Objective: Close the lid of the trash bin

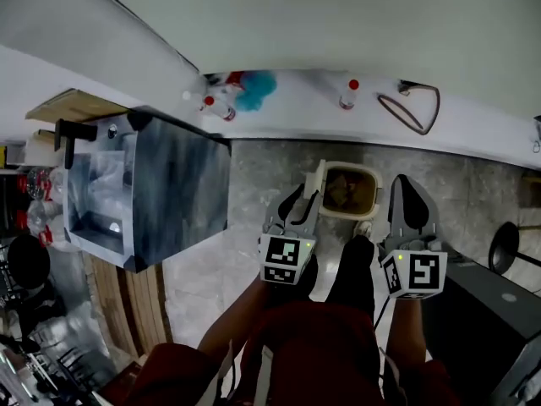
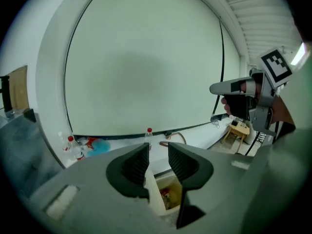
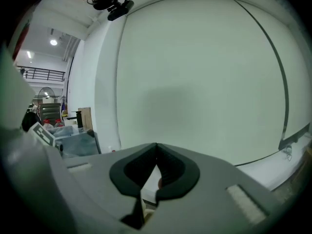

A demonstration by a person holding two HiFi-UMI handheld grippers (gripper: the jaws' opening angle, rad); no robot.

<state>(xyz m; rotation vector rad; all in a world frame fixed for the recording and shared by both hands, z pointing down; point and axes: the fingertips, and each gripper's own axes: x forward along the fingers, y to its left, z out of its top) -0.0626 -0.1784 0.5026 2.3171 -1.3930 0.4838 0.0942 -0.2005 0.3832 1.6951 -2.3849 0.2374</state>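
Head view, nearest me: my left gripper [image 1: 301, 203] has its jaws partly apart on nothing, and my right gripper [image 1: 407, 194] has its jaws together and empty. Just beyond them the trash bin [image 1: 348, 216] stands open on the floor [image 1: 262, 176], its lid [image 1: 314, 180] upright at the left rim. That lid looks like light, stiff, hinged plastic; I'd push its top edge, not grip.

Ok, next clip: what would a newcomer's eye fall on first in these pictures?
First the open trash bin on the grey floor, its lid standing up at its left side, just ahead of both grippers. The left gripper has its jaws apart and empty, lined up on the bin, while the right gripper is shut. A big grey metal box fills the left.
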